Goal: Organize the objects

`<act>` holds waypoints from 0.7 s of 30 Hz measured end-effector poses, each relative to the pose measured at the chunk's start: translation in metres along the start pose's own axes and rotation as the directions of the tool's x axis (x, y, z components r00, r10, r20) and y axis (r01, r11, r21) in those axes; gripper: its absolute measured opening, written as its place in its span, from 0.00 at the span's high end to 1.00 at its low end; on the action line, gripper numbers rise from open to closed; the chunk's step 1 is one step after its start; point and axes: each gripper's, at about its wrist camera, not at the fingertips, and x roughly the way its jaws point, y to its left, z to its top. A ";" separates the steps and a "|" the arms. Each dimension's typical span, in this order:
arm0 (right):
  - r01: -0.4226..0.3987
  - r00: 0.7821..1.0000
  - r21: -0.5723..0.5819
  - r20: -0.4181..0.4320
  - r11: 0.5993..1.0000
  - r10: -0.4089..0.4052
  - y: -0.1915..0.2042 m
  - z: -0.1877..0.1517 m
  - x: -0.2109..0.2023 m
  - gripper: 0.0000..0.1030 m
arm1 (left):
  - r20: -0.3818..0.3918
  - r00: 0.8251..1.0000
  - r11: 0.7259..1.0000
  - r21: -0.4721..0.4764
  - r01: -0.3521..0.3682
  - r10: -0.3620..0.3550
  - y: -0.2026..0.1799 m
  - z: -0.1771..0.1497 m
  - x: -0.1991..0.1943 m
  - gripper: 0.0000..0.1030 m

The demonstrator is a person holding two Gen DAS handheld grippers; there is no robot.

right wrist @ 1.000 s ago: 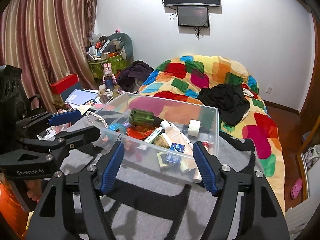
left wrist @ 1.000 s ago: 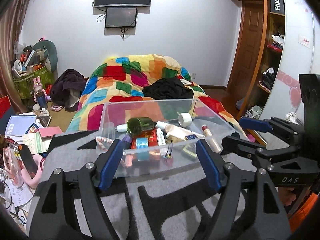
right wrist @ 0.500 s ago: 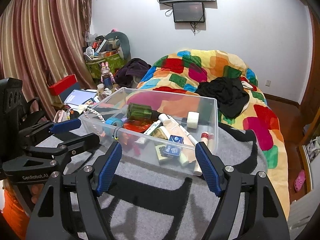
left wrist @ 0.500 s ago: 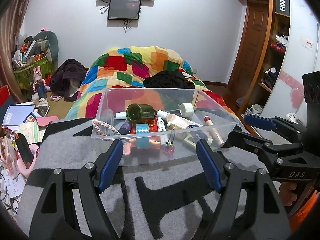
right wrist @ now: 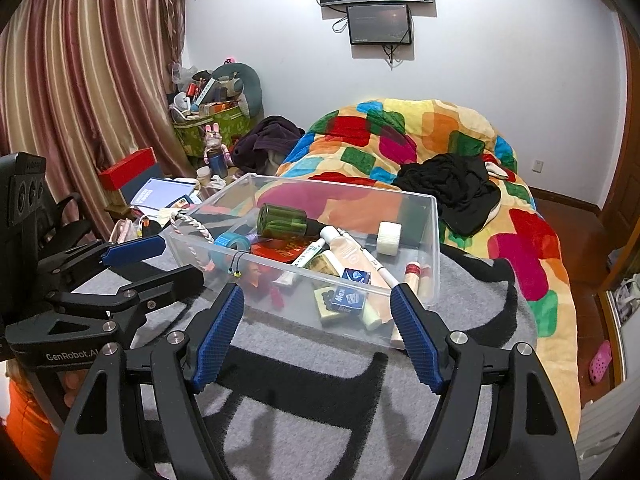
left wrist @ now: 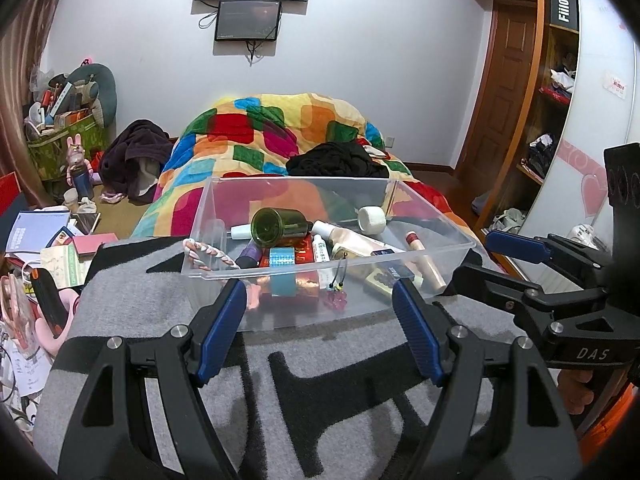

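Observation:
A clear plastic bin (left wrist: 436, 254) (right wrist: 430, 248) stands on a grey and black blanket (left wrist: 320, 392). It holds a green bottle (left wrist: 280, 227) (right wrist: 282, 221), a white tape roll (left wrist: 372, 219) (right wrist: 389, 233), a blue tape roll (left wrist: 282, 258), tubes, small boxes and a braided cord (right wrist: 192, 226). My left gripper (left wrist: 320, 328) is open and empty just short of the bin's near wall. My right gripper (right wrist: 316, 332) is open and empty in front of the bin; it also shows in the left wrist view (left wrist: 520, 256).
A bed with a patchwork quilt (left wrist: 280, 128) and black clothes (right wrist: 452, 188) lies behind the bin. Books and clutter (left wrist: 44, 240) crowd the floor at left, near curtains (right wrist: 80, 92). Wooden shelves (left wrist: 552, 80) stand at right.
Both grippers have drawn back and risen a little, so the bin sits farther ahead and more from above. Both stay open and empty.

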 end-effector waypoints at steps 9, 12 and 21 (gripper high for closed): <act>-0.004 1.000 0.002 0.004 1.000 0.004 0.002 0.001 -0.003 0.29 | 0.003 1.000 1.000 0.000 -0.001 0.001 0.000 0.001 -0.003 0.25; -0.005 1.000 0.002 0.006 1.000 0.005 0.004 0.001 -0.004 0.29 | 0.012 1.000 1.000 0.002 -0.007 0.007 -0.001 0.001 -0.005 0.19; -0.006 1.000 0.002 0.007 1.000 0.006 0.003 0.001 -0.005 0.29 | 0.020 1.000 1.000 0.003 -0.016 0.016 -0.002 0.001 -0.009 0.10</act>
